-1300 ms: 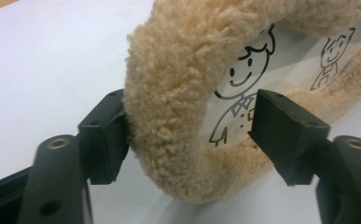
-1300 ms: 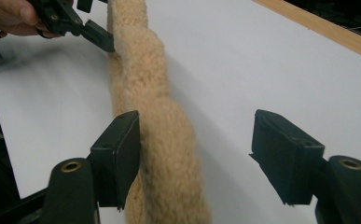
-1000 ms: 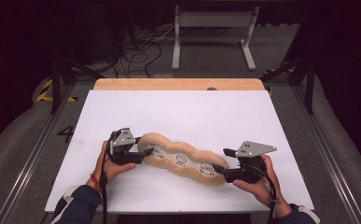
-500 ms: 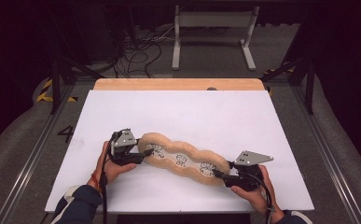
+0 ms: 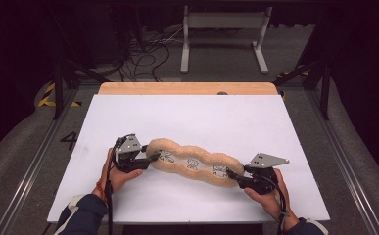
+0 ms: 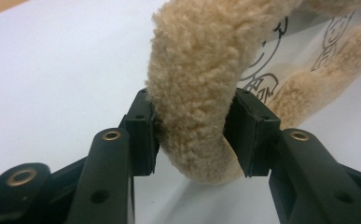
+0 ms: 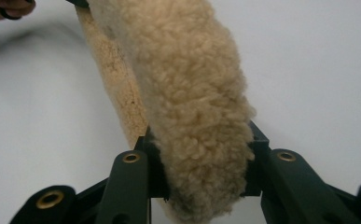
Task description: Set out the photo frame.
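Note:
A long tan fleecy cushion [image 5: 192, 164] with a white middle strip of line drawings lies across the near half of the white table [image 5: 201, 117]. My left gripper [image 5: 153, 157] grips its left end. In the left gripper view both pads squeeze the fleecy rim [image 6: 197, 93]; the jaws of this gripper [image 6: 197, 135] have just been closing on it. My right gripper [image 5: 232, 175] holds the cushion's right end. In the right gripper view the fleece [image 7: 192, 93] bulges between the pads, and the jaws of that gripper [image 7: 201, 172] have likewise just been closing.
A wooden strip [image 5: 187, 88] borders the table's far edge. Beyond it stand a grey metal frame [image 5: 224, 29] and loose cables [image 5: 143, 49] on the floor. Dark rails [image 5: 35, 161] run along both sides of the table.
The right gripper has come down toward the table and its jaws have closed on the cushion's right end. The left gripper stayed put while its jaws tightened on the left end.

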Tool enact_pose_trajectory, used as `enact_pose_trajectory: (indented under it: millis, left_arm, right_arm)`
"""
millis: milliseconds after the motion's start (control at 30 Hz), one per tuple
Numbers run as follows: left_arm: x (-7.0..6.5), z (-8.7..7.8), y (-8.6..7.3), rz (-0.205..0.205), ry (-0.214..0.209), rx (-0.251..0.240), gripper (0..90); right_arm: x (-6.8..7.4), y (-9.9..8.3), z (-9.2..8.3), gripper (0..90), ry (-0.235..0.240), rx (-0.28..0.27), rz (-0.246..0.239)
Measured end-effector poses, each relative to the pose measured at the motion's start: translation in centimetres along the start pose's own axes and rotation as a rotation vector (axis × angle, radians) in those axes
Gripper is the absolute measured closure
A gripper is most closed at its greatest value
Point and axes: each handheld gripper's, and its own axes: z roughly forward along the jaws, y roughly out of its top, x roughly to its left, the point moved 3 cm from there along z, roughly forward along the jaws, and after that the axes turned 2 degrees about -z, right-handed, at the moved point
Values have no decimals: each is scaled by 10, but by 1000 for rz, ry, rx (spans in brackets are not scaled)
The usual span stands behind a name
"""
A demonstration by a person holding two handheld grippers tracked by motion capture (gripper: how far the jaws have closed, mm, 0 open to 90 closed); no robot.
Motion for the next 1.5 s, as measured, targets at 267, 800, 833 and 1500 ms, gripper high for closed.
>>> enact_pose_trajectory:
  millis: [267,800,833,1500]
  left_arm:
    - [-4,-9,-4,-28,-45,29,609]
    - [-26,-23,-10,23,-66,89,615]
    - [-27,-24,-11,23,-64,88,616]
    - [-41,-29,-18,44,-25,67,609]
  right_arm:
    - [-3,0,-1,635,40,33,25]
    - [-16,1,-3,621,124,82,18]
    - [-16,1,-4,616,117,77,19]
    - [-20,-2,-8,509,15,42,-50]
